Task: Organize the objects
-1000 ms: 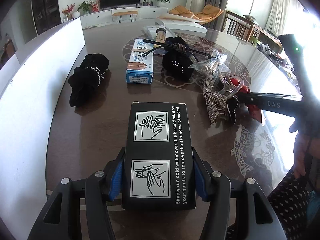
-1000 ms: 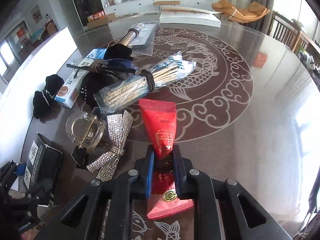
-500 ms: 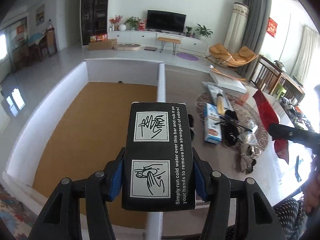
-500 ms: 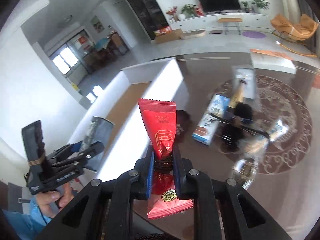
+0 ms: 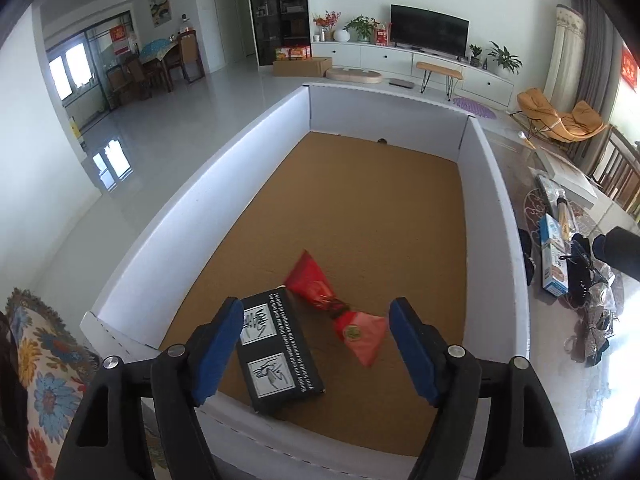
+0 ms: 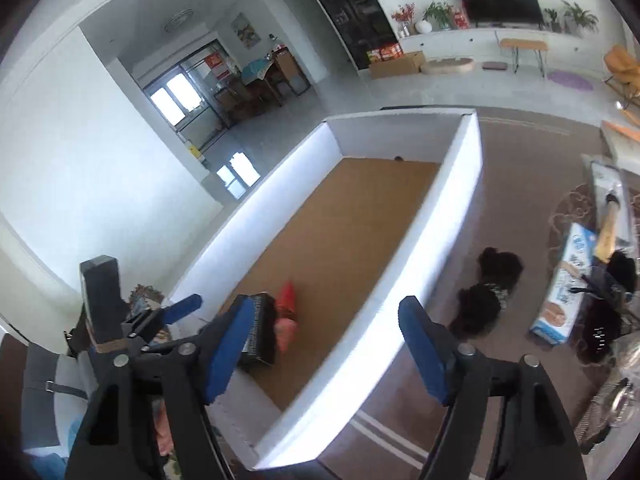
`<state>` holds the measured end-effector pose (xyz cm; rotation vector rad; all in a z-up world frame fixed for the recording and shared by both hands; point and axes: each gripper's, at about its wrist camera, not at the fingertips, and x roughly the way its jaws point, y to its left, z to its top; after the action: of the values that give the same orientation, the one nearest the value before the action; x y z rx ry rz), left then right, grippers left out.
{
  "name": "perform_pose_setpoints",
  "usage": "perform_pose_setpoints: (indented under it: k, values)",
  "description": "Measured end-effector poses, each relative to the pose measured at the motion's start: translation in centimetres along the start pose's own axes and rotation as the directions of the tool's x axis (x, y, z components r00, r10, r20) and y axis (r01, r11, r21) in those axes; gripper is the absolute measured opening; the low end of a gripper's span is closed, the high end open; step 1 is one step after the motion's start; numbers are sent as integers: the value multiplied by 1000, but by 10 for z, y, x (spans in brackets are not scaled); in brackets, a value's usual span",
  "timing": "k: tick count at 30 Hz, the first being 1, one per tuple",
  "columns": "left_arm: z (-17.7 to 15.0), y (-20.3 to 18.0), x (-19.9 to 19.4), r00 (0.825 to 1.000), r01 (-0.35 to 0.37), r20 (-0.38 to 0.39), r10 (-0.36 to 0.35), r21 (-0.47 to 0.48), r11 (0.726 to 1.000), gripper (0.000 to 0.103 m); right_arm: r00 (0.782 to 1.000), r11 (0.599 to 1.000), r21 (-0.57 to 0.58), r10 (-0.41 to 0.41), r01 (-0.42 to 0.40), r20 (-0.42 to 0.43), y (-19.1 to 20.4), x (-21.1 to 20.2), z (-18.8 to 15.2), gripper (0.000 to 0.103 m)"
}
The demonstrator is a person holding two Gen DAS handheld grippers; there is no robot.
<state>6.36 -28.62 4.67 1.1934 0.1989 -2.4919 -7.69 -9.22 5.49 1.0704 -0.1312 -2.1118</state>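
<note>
Both tools' jaws are opening, nothing held: left tool [image 5: 316, 344], right tool [image 6: 324, 344]. Remaining black bundle [image 6: 486, 294] is seen at right of frame, nearer the right tool.

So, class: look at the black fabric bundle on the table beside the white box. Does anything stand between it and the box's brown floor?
Only the box's own white side wall, which the black fabric bundle lies just outside. Lifting it over the rim clears that. Inside, the brown floor is bare beyond the black carton and red packet at the near end.
</note>
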Motion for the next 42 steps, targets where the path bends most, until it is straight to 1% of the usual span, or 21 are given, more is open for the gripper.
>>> perform_pose_setpoints:
  k: [2, 4, 6, 7, 8, 9, 10, 13, 14, 16, 18, 21, 22, 23, 24, 26, 27, 31, 33, 36, 42]
  values:
    - [2, -24, -12, 995, 94, 26, -95, 29, 995, 74, 991, 991, -45, -124, 126, 53, -25, -26, -18, 87]
    - [1, -56, -29, 977, 203, 46, -207, 79, 976, 75, 961, 961, -60, -266, 271, 81, -62, -50, -42, 89]
    - [-6, -97, -46, 950, 297, 47, -308, 154, 942, 80, 932, 932, -35, -359, 360, 48, -101, -71, -67, 89]
    - [-11, -117, -54, 937, 332, 43, -346, 196, 923, 88, 919, 919, -17, -395, 395, 24, -117, -78, -82, 89]
    - [-19, -139, -58, 927, 356, 34, -374, 241, 903, 93, 904, 904, 0, -427, 427, 0, -134, -84, -94, 89]
    - [-27, -159, -60, 921, 367, 24, -389, 285, 885, 94, 892, 892, 13, -452, 452, -18, -147, -89, -106, 89]
    - [-37, -180, -59, 921, 365, 13, -390, 328, 871, 94, 883, 883, 27, -467, 468, -39, -157, -93, -120, 89]
    - [-65, -230, -40, 942, 316, -29, -335, 418, 852, 94, 875, 877, 36, -474, 479, -93, -172, -91, -148, 89]
    - [-72, -239, -30, 947, 305, -43, -318, 434, 848, 94, 869, 872, 24, -484, 489, -108, -176, -83, -150, 89]
    - [-81, -247, -8, 949, 305, -71, -306, 442, 844, 94, 859, 866, 14, -494, 500, -132, -183, -70, -155, 89]
    - [-83, -248, 16, 950, 309, -100, -295, 425, 851, 94, 853, 860, 25, -502, 510, -145, -191, -66, -158, 90]
    - [-79, -246, 45, 947, 320, -143, -287, 364, 875, 94, 852, 858, 15, -507, 513, -132, -195, -61, -150, 91]
    - [-78, -246, 53, 944, 327, -156, -290, 340, 882, 94, 846, 853, 1, -517, 521, -128, -197, -58, -148, 91]
    - [-76, -246, 60, 944, 327, -163, -288, 320, 889, 94, 843, 850, -12, -524, 527, -123, -195, -57, -146, 93]
    - [-73, -246, 65, 944, 324, -165, -286, 306, 895, 94, 846, 853, -11, -519, 522, -119, -197, -54, -145, 97]
    - [-69, -251, 77, 949, 308, -166, -268, 301, 902, 93, 844, 850, -8, -524, 527, -112, -201, -49, -142, 103]
    - [-68, -255, 83, 957, 282, -153, -245, 314, 907, 94, 842, 846, -6, -531, 533, -99, -202, -48, -141, 103]
    - [-59, -264, 94, 957, 286, -137, -255, 316, 905, 95, 838, 841, 8, -537, 540, -91, -208, -46, -136, 103]
    - [-56, -266, 99, 958, 284, -133, -254, 314, 906, 103, 838, 841, 7, -538, 541, -90, -207, -46, -135, 103]
    - [-54, -265, 99, 960, 279, -109, -258, 301, 912, 103, 838, 841, 7, -538, 540, -89, -207, -46, -135, 103]
    - [-54, -261, 96, 960, 278, -105, -259, 297, 913, 103, 839, 842, 6, -537, 540, -89, -207, -46, -135, 103]
